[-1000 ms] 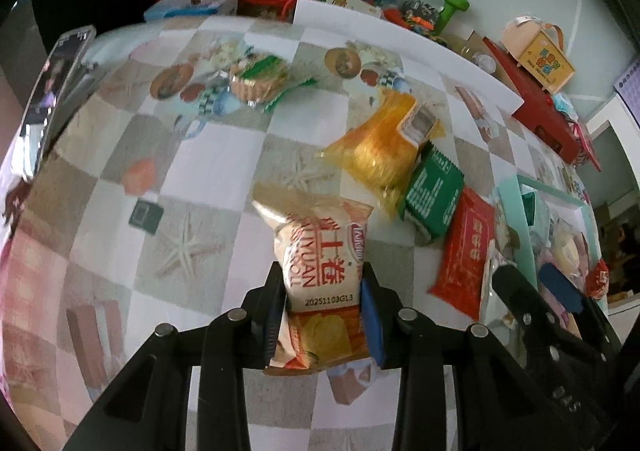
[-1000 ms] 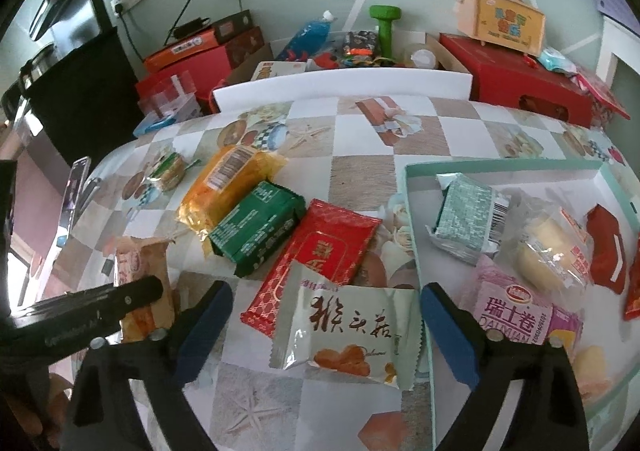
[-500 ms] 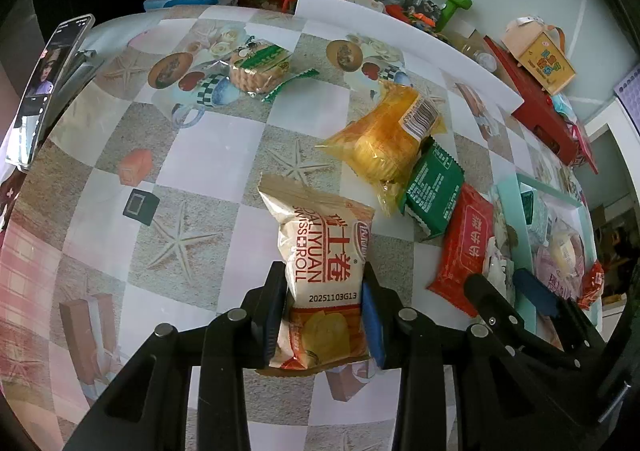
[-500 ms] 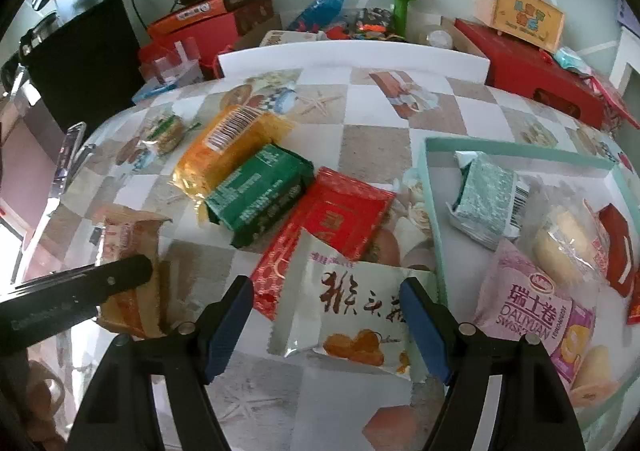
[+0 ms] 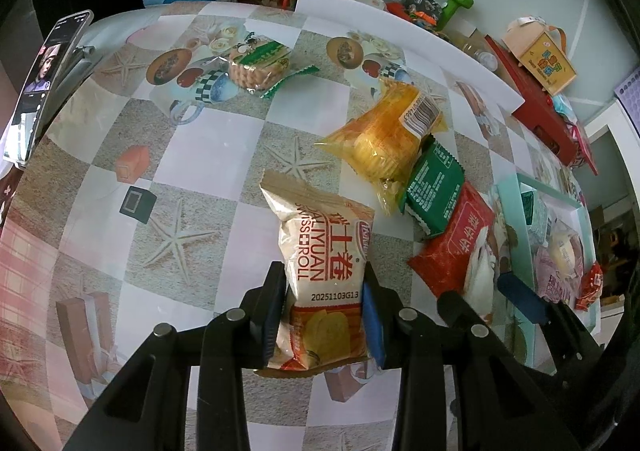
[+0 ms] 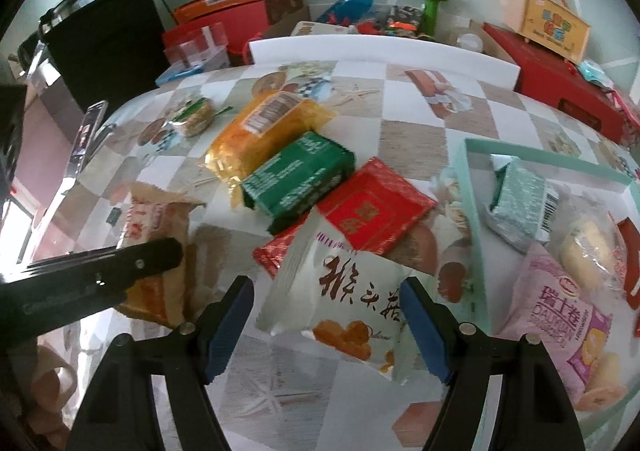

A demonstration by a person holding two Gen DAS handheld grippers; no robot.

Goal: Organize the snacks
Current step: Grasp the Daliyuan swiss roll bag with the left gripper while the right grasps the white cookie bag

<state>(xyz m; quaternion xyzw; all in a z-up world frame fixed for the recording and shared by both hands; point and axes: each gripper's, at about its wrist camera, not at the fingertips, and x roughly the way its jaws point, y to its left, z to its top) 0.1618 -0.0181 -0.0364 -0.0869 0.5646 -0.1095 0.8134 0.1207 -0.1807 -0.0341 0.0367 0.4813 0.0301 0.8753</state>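
Left tool (image 5: 325, 305) clenched on a beige Swiss roll packet (image 5: 326, 275) above the checkered counter (image 5: 200, 155), right tool (image 6: 326, 321) released, its jaws astride a white snack packet (image 6: 348, 303) lying on the counter beside the teal tray (image 6: 476, 235), right pad touching it, left pad apart, red packet (image 6: 368, 211) and green packet (image 6: 298, 179) just behind.

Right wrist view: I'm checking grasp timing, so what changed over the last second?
The right tongs came down around the white snack packet and their jaws have just been closing, with the packet between them but not yet clamped. The left tongs stayed shut on the Swiss roll packet. The other snacks and the teal tray lie as before.
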